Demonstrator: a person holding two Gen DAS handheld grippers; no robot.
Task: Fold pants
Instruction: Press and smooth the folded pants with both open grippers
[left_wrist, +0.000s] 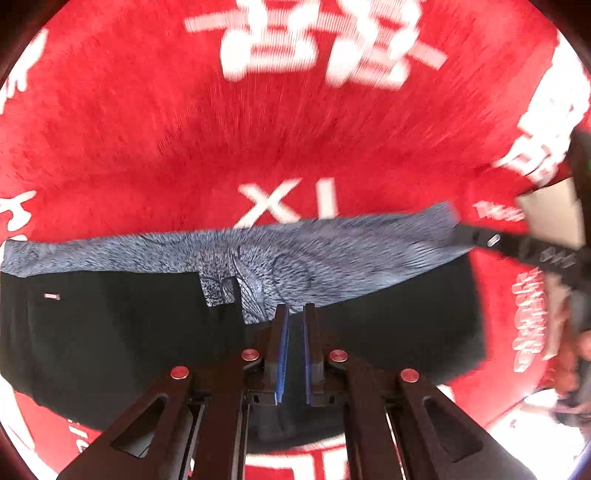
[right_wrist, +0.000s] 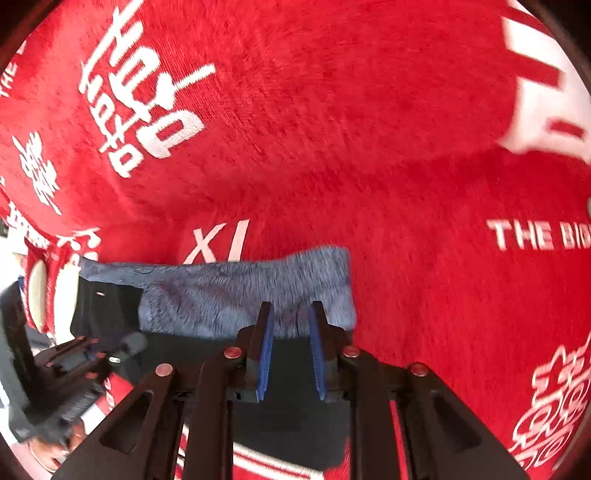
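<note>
A red plush blanket (left_wrist: 332, 140) printed with white lettering, an "XL" among it, covers the whole surface; whether a bench or a bed lies under it cannot be told. On it lie the black pants (left_wrist: 110, 325), spread flat with their long axis running left to right across both views. A band of grey fleecy lining (left_wrist: 295, 254) is turned up along their far edge. The left gripper (left_wrist: 295, 314) hovers at the near edge of that grey band, its blue-padded jaws drawn close with only a thin slit between them, and nothing visibly pinched. In the right wrist view the right gripper (right_wrist: 291, 314) sits over the band's right end, its jaws apart, clamping nothing. Both views are smeared by motion blur
</note>
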